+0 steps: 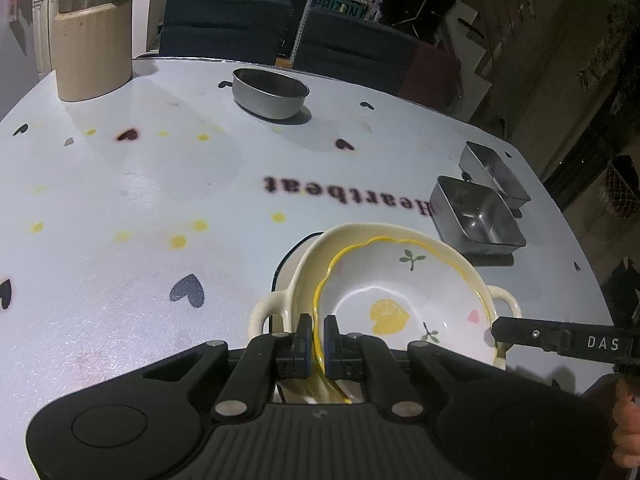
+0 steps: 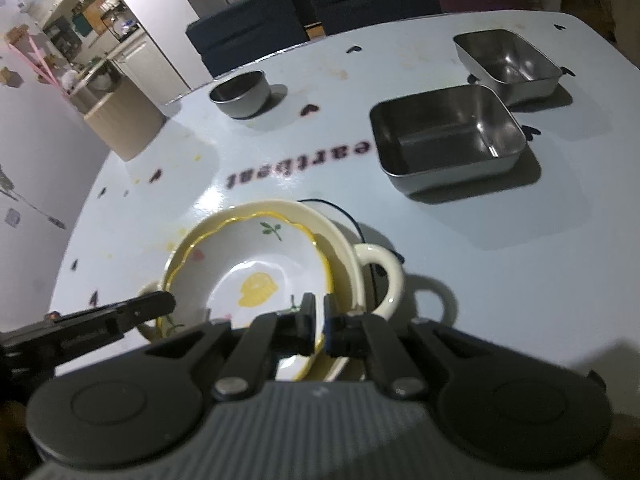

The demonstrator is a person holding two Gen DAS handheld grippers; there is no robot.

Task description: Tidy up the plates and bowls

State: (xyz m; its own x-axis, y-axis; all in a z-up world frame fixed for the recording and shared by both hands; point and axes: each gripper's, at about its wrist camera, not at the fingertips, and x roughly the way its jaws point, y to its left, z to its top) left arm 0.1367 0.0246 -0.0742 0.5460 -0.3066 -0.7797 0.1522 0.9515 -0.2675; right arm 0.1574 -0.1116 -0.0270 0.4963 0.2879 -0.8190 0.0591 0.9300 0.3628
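A white bowl with a yellow wavy rim and a lemon print (image 1: pixel 404 300) (image 2: pixel 256 272) sits tilted inside a larger cream bowl with two loop handles (image 1: pixel 272 308) (image 2: pixel 384 268). A white plate with a dark rim (image 1: pixel 288 260) lies under them. My left gripper (image 1: pixel 318 332) is shut on the near-left rim of the lemon bowl. My right gripper (image 2: pixel 319 316) is shut on the opposite rim of the same bowl; it also shows in the left wrist view (image 1: pixel 496 330). The left gripper shows in the right wrist view (image 2: pixel 168 304).
Two square steel trays (image 1: pixel 478 216) (image 1: pixel 494 174) stand to the right, also in the right wrist view (image 2: pixel 448 136) (image 2: pixel 508 60). A round steel bowl (image 1: pixel 270 92) (image 2: pixel 240 94) stands at the far side. A beige canister (image 1: pixel 94 36) stands far left. Chairs (image 1: pixel 224 24) stand behind the table (image 1: pixel 120 280).
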